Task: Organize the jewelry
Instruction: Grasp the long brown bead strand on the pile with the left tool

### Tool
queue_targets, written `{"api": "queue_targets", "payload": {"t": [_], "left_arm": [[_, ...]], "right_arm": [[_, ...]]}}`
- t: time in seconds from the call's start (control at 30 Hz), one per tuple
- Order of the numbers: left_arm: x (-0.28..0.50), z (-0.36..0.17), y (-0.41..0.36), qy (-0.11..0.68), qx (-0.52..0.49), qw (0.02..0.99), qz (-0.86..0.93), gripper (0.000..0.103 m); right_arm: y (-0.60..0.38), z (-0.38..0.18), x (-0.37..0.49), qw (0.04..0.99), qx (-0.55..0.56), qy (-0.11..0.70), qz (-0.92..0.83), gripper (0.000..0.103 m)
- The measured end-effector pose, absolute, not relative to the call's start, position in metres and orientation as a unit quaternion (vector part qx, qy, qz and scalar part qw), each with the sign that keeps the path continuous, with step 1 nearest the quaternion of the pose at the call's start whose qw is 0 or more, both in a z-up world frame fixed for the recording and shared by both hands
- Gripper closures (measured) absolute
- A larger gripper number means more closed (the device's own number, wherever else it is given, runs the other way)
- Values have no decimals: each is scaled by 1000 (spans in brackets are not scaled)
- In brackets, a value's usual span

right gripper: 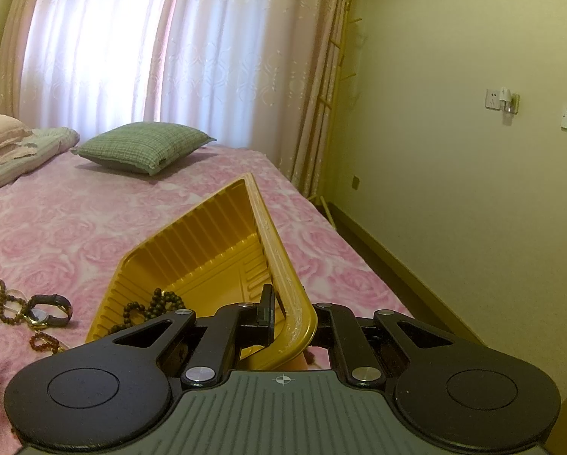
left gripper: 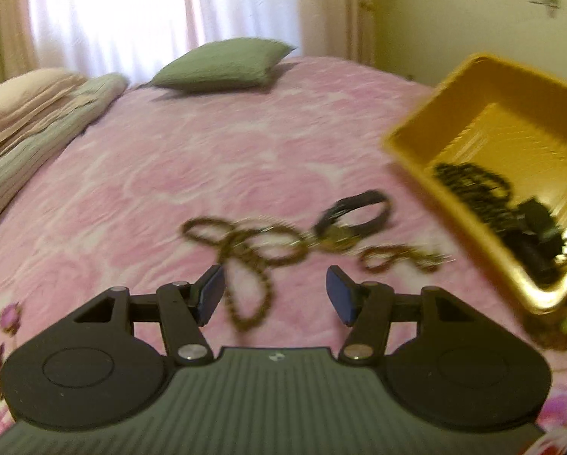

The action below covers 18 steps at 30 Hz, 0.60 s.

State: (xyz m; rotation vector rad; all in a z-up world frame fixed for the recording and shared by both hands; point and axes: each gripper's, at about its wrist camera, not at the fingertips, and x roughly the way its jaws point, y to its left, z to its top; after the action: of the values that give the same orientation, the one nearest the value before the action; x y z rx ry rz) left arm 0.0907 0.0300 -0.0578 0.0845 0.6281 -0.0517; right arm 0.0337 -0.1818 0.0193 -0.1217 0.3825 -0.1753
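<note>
- Jewelry lies in two lots: several pieces loose on the pink bedspread [left gripper: 139, 174] just ahead of my left gripper [left gripper: 275, 295], and some already inside the yellow tray [left gripper: 427, 113] off to that gripper's right.
- Loose pieces noted: a long brown bead strand [left gripper: 245, 265] reaching back between my left fingertips, a wristwatch [left gripper: 353, 214] beyond the right fingertip, and a short bead bracelet [left gripper: 382, 258] ahead and to the right, nearer the tray.
- Tray contents: dark beads [right gripper: 158, 303] gathered in its low corner; other dark items there are too blurred in the left view to name.
- Left gripper: jaws stand fairly wide, nothing pinched. The bead strand sits in the gap, but the pads [left gripper: 211, 295] are not pressing it.
- Right gripper [right gripper: 283, 314]: clamped tight on the tray's near corner rim, holding the tray tilted up with its opening turned toward the left gripper.
- Step in hand, in my judgement: collecting the loose pieces into the tray, with the left gripper lined up for another pick.
- Next move calls for lowering the left fingertips to the bedspread astride the strand, closing on a bunched section so it does not slip, then carrying it right and over the tray rim.
- Right grip should hold the tilt steady so the beads stay in the corner.
</note>
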Motion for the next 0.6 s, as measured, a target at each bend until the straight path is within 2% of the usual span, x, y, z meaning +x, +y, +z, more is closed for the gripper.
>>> {"api": "queue_targets", "payload": {"t": [0.13,0.37,0.47,0.6], "left_arm": [[99,-65,43,320,32,947,-7,54],[117,-65,58,325,12,945,18,75],[129,-72,62,352,14,936,9,81],[131,-76,59,358,30,933,6,84]], "right_arm": [[-183,19,34,976,-62,190,-87,94],[-183,18,35,976,-65,191,-89,94],[-183,18,35,975,-65,191,-89,94],[-182,18,35,975,-65,192,-89,94]]}}
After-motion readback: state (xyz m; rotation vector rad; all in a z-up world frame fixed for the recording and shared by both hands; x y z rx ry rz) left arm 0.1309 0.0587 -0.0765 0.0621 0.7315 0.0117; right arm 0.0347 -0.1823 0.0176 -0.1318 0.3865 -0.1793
